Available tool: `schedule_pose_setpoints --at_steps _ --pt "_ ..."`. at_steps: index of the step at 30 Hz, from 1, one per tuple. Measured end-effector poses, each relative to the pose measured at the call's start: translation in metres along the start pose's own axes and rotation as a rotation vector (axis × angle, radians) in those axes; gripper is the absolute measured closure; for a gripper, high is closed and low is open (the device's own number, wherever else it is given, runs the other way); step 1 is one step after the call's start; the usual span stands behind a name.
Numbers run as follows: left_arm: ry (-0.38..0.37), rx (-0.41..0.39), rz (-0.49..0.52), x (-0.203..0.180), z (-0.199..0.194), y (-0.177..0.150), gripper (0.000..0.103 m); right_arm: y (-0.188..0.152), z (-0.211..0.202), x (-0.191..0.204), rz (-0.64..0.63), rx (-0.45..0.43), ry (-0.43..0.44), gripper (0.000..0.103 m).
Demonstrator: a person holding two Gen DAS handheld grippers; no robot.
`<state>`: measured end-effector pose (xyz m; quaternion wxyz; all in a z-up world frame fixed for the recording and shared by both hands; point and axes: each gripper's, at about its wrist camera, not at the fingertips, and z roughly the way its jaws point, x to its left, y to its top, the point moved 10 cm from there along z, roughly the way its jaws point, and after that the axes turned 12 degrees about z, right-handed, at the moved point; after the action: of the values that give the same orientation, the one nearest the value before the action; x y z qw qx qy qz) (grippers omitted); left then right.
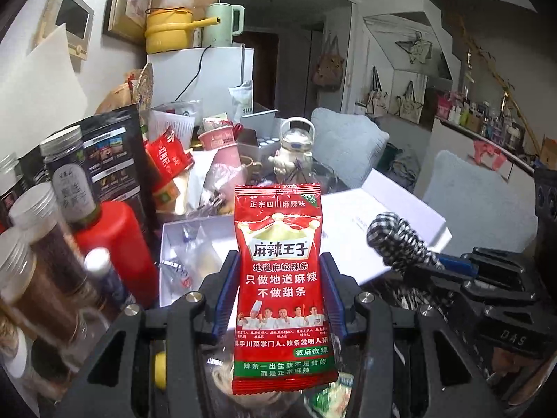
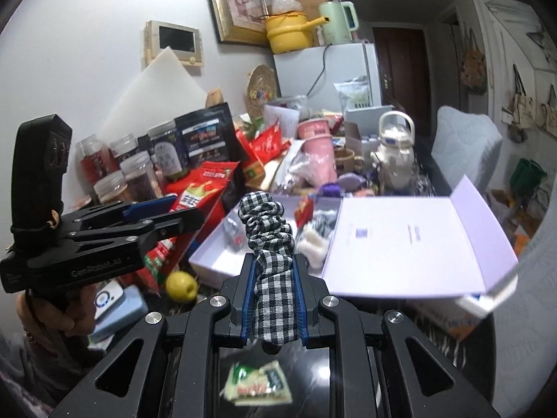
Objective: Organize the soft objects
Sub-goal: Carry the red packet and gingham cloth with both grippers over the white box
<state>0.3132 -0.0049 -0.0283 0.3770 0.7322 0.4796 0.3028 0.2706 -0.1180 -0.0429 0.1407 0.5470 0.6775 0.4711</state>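
The surface (image 2: 195, 299) is dark and glossy, and it is crowded: jars with pale screw lids (image 1: 33, 205) stand along the left by the wall, a red bottle (image 1: 115, 244) beside them, a black pouch (image 2: 205, 136) behind, and a cream teapot (image 2: 395, 153) further back near a pink cup (image 2: 313, 132). A white fridge (image 2: 327, 69) rises behind the clutter with a yellow pot (image 2: 289, 31) and a pale green kettle (image 2: 336, 21) on top. A framed picture (image 2: 236, 0) hangs on the white wall. An open white box (image 2: 400, 244) lies in the middle, its lid folded flat to the right, a few small things inside (too blurred to name). A yellow fruit (image 2: 181, 285) sits near its left corner.

The left hand-held gripper (image 1: 280, 296) is clenched on a red snack packet (image 1: 282, 278), which is lifted clear of the surface, upright, long axis running straight ahead along the fingers, its top seam pointing away toward the teapot.

The right hand-held gripper (image 2: 273, 289) is clamped around a black-and-white checked fabric roll (image 2: 269, 237), also in the air in front of the box, its long axis along the fingers, bunched end pointing forward.

A small green-and-white sachet (image 2: 259, 383) lies on the surface below it.
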Motion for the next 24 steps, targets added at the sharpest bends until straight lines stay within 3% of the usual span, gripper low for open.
schedule_pose_setpoints --at_steps 15,24 --pt "0.032 -0.058 -0.014 0.032 0.056 0.051 0.058 0.078 0.053 -0.008 -0.032 -0.062 0.017 0.083" --pt "0.102 -0.044 -0.022 0.067 0.090 0.059 0.058 0.103 0.101 -0.013 -0.010 -0.027 0.041 0.083"
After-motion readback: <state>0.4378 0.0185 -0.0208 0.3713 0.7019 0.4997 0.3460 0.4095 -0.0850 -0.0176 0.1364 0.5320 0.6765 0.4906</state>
